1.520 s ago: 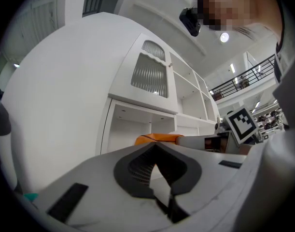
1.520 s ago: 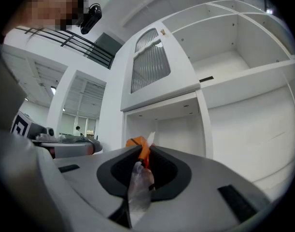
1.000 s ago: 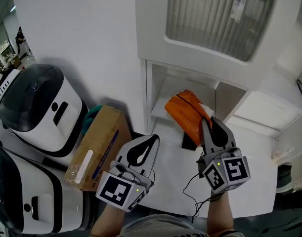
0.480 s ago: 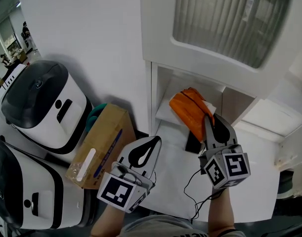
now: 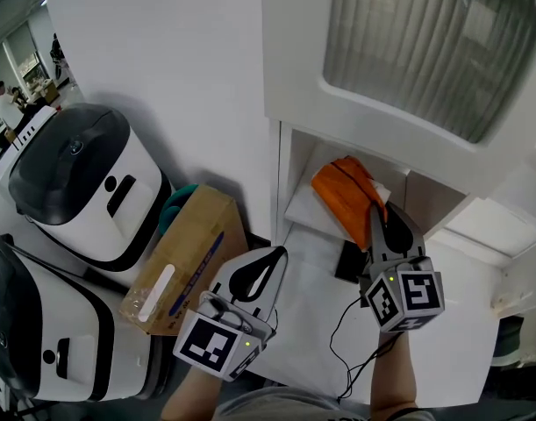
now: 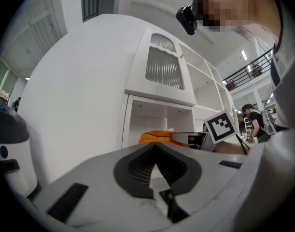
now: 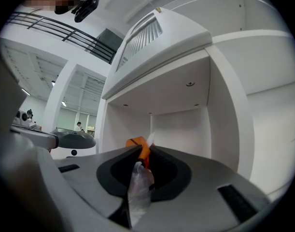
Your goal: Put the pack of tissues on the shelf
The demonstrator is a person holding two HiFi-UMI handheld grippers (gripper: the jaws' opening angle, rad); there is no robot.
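Note:
An orange pack of tissues [image 5: 348,196] hangs in front of the open shelf compartment [image 5: 313,202] of a white cabinet, with my right gripper [image 5: 378,219] shut on its clear plastic end. In the right gripper view the pack [image 7: 138,147] shows orange past the jaw tips, its wrapper [image 7: 136,187] pinched between them, the shelf opening [image 7: 178,124] straight ahead. My left gripper [image 5: 268,254] is shut and holds nothing, lower left of the pack. From the left gripper view the pack [image 6: 157,137] lies ahead, at the shelf's mouth.
A cardboard box [image 5: 184,257] and two white appliances [image 5: 88,182] stand left of the cabinet. A slatted cabinet door [image 5: 425,46] hangs above the shelf. A black device [image 5: 350,261] and a cable [image 5: 348,336] lie on the white surface below.
My right gripper has carried the orange pack up and a little right, closer to the shelf opening. The left gripper has stayed about where it was.

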